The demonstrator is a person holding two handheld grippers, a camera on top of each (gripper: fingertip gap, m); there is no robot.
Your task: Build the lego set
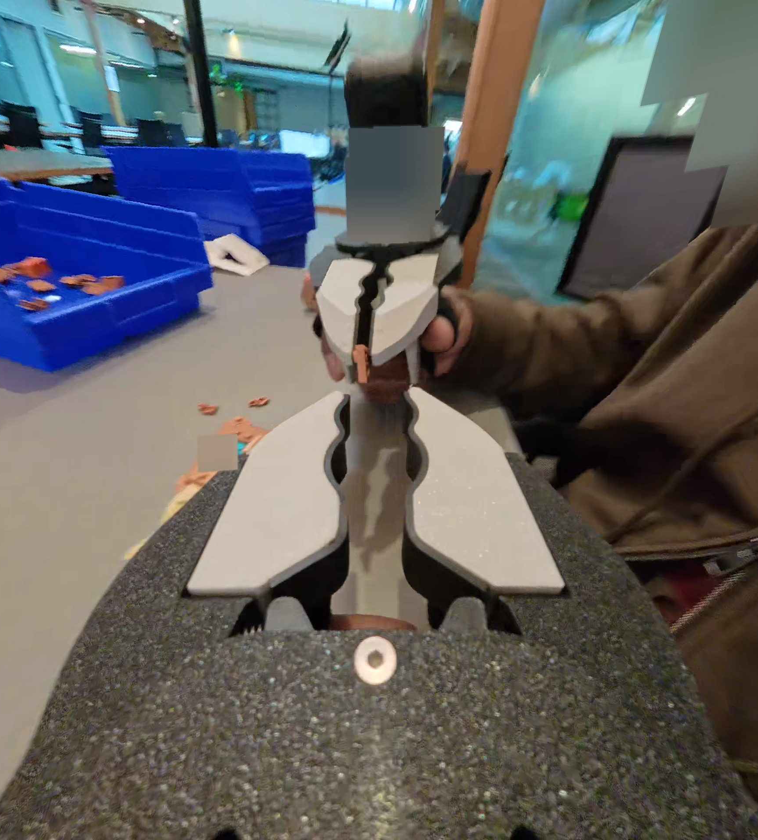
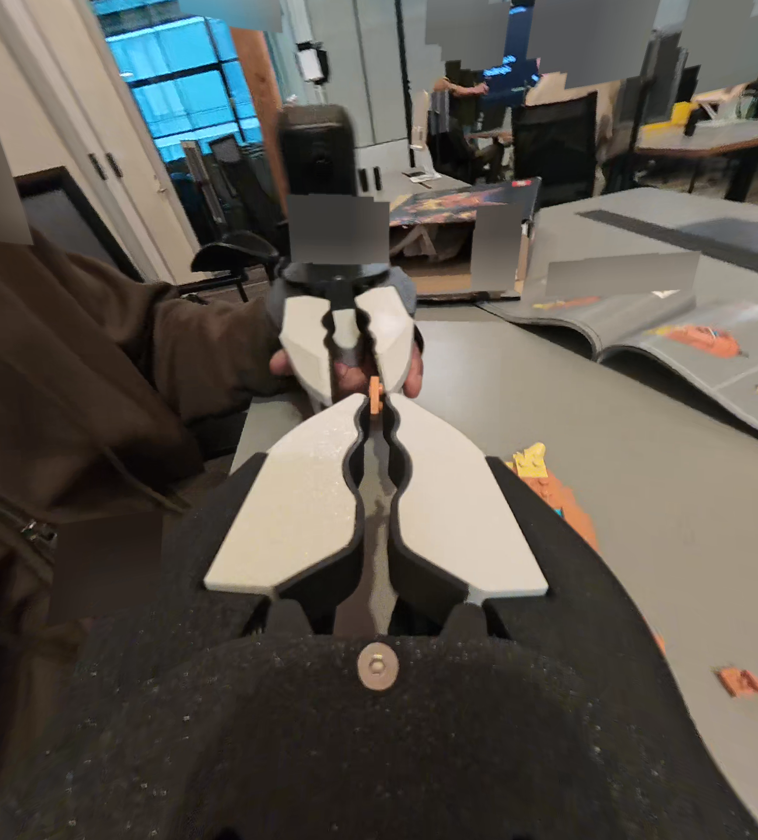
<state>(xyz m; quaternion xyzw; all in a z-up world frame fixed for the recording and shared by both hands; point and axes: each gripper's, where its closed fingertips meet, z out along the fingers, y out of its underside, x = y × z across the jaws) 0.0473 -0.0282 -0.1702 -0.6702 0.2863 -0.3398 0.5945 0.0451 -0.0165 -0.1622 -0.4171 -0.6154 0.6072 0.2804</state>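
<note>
My right gripper [image 2: 376, 399] is shut on a small orange lego piece [image 2: 374, 396] at its fingertips, held in the air above the grey table [image 2: 549, 409]. In the left wrist view the same right gripper [image 1: 361, 363] faces me, with the orange piece [image 1: 361, 362] pinched at its tip. My left gripper [image 1: 377, 394] is open and empty, its tips just short of the orange piece. It shows in the right wrist view [image 2: 352, 363] with its jaws apart, right behind the piece. An orange and yellow partial build [image 2: 545, 482] lies on the table to the right.
A blue bin [image 1: 109, 313] holding several orange pieces stands at the left, with stacked blue bins [image 1: 240, 195] behind. Loose orange pieces [image 1: 236, 425] lie on the table. An open instruction booklet [image 2: 640, 350], a lego box [image 2: 463, 204] and a stray orange piece [image 2: 743, 682] are on the right. Both grippers' tips are close together, under 4 cm apart.
</note>
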